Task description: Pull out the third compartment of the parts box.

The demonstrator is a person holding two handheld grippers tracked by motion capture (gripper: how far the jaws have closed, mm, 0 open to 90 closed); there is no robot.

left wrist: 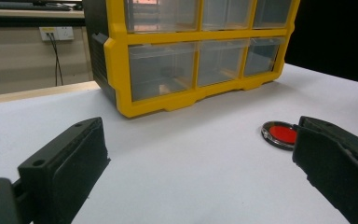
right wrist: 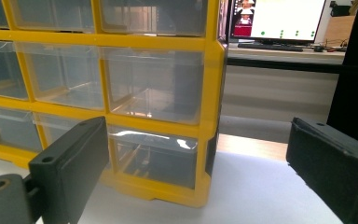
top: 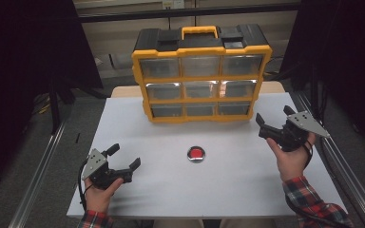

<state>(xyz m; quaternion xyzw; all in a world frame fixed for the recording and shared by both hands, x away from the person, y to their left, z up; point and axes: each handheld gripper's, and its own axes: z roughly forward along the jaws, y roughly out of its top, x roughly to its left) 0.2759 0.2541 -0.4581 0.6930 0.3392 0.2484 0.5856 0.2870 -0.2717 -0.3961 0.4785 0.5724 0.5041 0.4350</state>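
Both grippers, left gripper (top: 123, 157) and right gripper (top: 273, 121), jaws apart, flank a yellow drawer organizer (top: 201, 76) whose clear drawers look empty; red disc (top: 196, 153) between.

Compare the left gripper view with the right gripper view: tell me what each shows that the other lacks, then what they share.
Left gripper view alone: the round red disc with a metal rim on the white table, just beside the left claw, whose jaws stand open. Right gripper view alone: a lit computer monitor on a desk behind, seen past the open right claw. Shared: the yellow drawer organizer with its clear drawers, and the white table.
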